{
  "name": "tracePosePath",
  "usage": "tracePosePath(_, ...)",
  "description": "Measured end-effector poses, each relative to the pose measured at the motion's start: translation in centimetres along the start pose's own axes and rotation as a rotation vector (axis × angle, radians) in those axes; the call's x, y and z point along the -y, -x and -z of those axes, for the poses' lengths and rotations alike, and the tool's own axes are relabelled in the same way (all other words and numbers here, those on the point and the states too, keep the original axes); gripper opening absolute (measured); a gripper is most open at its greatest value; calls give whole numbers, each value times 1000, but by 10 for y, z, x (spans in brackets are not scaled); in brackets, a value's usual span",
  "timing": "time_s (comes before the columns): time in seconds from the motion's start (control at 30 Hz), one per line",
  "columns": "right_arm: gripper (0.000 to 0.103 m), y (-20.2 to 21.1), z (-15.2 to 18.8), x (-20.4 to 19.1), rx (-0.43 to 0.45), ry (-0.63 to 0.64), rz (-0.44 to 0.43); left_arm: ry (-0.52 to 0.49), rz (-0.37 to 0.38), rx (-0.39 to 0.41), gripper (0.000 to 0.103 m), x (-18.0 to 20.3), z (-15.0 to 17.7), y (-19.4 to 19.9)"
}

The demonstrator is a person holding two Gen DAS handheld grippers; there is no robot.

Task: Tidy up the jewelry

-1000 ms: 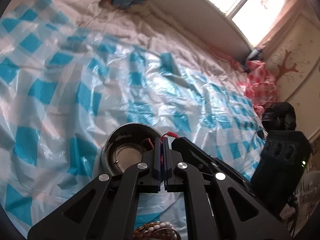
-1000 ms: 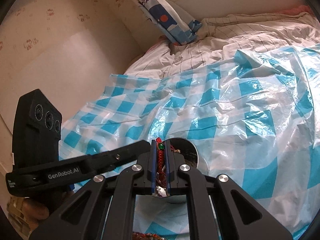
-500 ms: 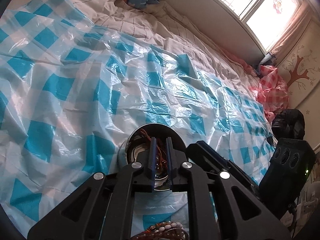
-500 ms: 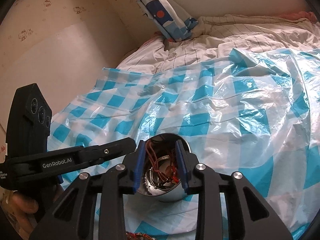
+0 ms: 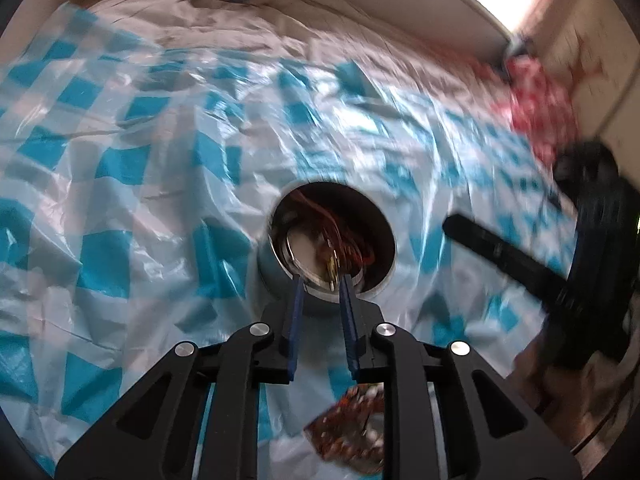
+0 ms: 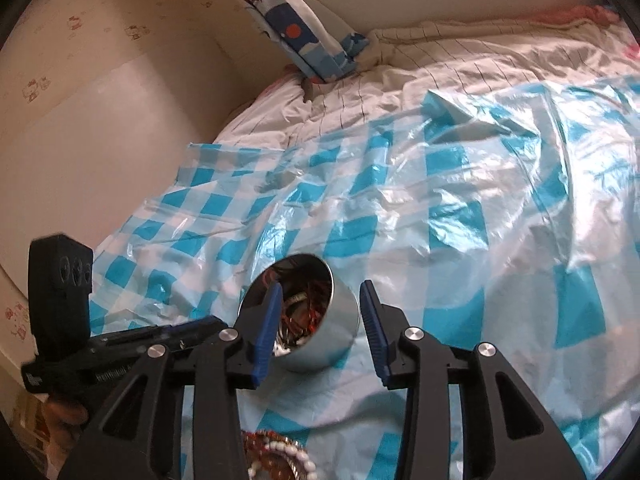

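A round steel bowl (image 5: 280,276) (image 6: 336,340) sits on the blue-and-white checked plastic sheet and holds red cord jewelry (image 5: 348,240) (image 6: 308,312) with a gold piece. My left gripper (image 5: 322,284) hovers over the bowl's near rim. Its jaws are opening, a narrow gap shows, and nothing is pinched between them. My right gripper (image 6: 320,292) is just in front of the bowl, jaws opening wide, nothing pressed between the pads. Each gripper shows in the other's view: the right (image 5: 500,252), the left (image 6: 160,336). Beaded bracelets (image 5: 352,428) (image 6: 280,456) lie near me, below the fingers.
The plastic sheet (image 6: 460,220) covers a striped bed cover (image 6: 440,64). A blue patterned pillow (image 6: 304,36) leans at the headboard. A red checked bag (image 5: 536,108) and a black bundle (image 5: 588,164) lie at the bed's right side. A wall (image 6: 100,120) runs along the left.
Both grippers were shut on the red cord piece above the bowl. Both have opened, the cord now lies in the bowl, and the grippers have drawn back a little.
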State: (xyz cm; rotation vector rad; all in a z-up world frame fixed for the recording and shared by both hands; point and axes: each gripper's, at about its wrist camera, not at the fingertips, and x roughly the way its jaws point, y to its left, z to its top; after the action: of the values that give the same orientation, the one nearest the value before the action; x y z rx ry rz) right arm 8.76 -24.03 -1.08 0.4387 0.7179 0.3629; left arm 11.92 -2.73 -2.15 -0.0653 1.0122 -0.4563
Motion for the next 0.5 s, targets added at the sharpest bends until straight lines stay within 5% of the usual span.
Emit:
tracePosePath(0.23,41,13,31,-8,-78,31,1,-159,32,-121,18,14,31,-5)
tracePosePath(0.5,42,20,74,-18,-188,73,9,-162,96,-151,25,5,49,-2)
